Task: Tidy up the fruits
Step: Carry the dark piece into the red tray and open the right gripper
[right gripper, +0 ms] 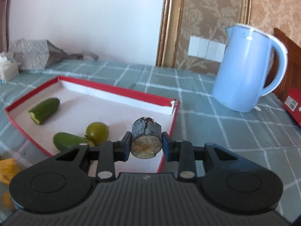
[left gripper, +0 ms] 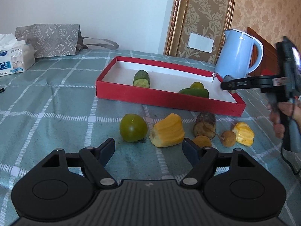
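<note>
The right hand-held gripper (right gripper: pixel 146 144) is clenched on a dark short eggplant piece (right gripper: pixel 146 141), with its pale cut face toward the camera, and holds it over the near right corner of the red box (right gripper: pixel 116 89). Inside the box, on its white bottom, lie a cucumber piece (right gripper: pixel 44 110) at the left, and a green tomato (right gripper: pixel 97 132) touching another cucumber piece (right gripper: pixel 70 141) nearer the front. The left hand-held gripper (left gripper: pixel 148 149) is released, its fingers wide apart, and it hovers low over the counter (left gripper: pixel 47 113), which wears a green checked cloth. Just in front of it, outside the box, a row of things lies on the cloth: a second green tomato (left gripper: pixel 133 127), a yellow corn piece (left gripper: pixel 167 130), a second eggplant piece (left gripper: pixel 204 125), two small brown round fruits (left gripper: pixel 228 138), and a yellow peeled fruit (left gripper: pixel 243 134) at the right end. A light blue kettle (left gripper: pixel 238 54) stands behind the box at the right. A tissue pack (left gripper: pixel 13 60) and a gray paper bag (left gripper: pixel 49 39) are at the far left.
</note>
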